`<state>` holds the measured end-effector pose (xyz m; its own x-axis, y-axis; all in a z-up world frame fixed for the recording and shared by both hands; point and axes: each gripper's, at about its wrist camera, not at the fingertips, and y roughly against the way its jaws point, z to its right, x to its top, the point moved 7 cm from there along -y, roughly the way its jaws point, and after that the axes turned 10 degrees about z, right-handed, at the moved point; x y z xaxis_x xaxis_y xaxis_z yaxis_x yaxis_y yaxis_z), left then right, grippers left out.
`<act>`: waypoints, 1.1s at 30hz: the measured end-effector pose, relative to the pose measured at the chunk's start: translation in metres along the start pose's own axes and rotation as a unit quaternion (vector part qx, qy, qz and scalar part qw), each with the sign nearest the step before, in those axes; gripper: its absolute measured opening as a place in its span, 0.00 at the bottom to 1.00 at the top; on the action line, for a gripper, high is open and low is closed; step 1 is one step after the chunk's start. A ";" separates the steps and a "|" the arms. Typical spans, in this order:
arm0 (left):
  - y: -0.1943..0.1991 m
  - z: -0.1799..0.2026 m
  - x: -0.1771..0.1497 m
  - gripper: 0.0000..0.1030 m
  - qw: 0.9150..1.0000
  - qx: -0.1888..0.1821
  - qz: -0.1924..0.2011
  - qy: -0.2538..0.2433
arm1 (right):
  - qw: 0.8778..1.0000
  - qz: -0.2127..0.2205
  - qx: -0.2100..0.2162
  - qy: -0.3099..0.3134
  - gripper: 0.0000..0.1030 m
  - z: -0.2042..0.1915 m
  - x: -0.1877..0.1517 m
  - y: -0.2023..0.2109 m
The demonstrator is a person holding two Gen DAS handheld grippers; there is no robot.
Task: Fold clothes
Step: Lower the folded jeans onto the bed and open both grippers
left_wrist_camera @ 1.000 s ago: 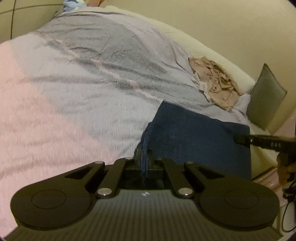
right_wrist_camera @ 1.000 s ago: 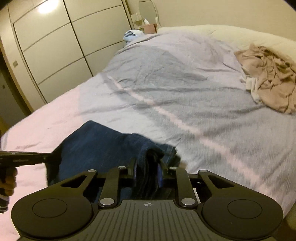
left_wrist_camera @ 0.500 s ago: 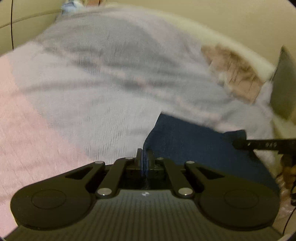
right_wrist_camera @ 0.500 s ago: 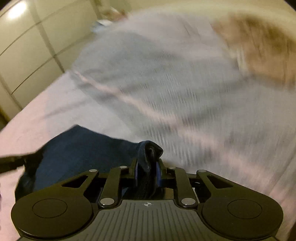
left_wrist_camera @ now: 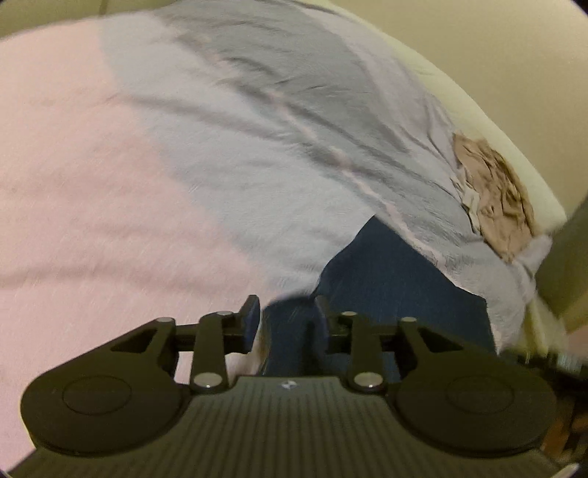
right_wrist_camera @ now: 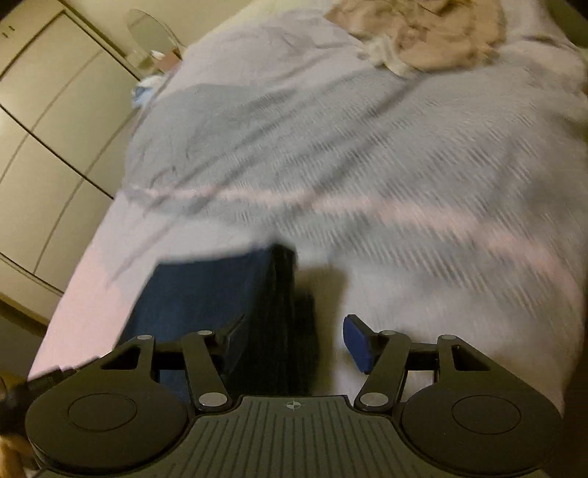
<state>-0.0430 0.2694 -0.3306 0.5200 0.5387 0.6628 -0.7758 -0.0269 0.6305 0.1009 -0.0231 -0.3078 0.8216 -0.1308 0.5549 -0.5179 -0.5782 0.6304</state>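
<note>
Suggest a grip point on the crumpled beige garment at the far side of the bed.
Take the beige garment by the pale edge sticking out of the heap nearest the grippers, coming from the bedspread side. It's bunched with no clear corner; that loose edge looks easiest to pinch.

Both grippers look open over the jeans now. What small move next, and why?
Probably back both grippers off. The left gripper and right gripper have just been opening; the jeans lie folded on the bed, between the jaws but not pinched.
</note>
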 end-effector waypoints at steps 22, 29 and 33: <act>0.008 -0.032 -0.047 0.35 0.994 -0.028 -0.034 0.099 | 0.996 0.078 0.008 -0.043 0.32 -0.041 -0.110 0.038; -0.009 -0.039 -0.048 0.17 0.992 -0.069 -0.026 0.100 | 0.997 0.068 0.020 -0.017 0.23 -0.042 -0.108 0.030; -0.005 -0.037 -0.046 0.09 0.988 -0.115 -0.013 0.105 | 0.998 0.053 0.022 -0.033 0.15 -0.032 -0.104 0.028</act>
<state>-0.0760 0.2755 -0.3793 0.4745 0.7006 0.5329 -0.8360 0.1693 0.5219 -0.0064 -0.0001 -0.3302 0.7777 -0.2444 0.5792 -0.5925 -0.5929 0.5453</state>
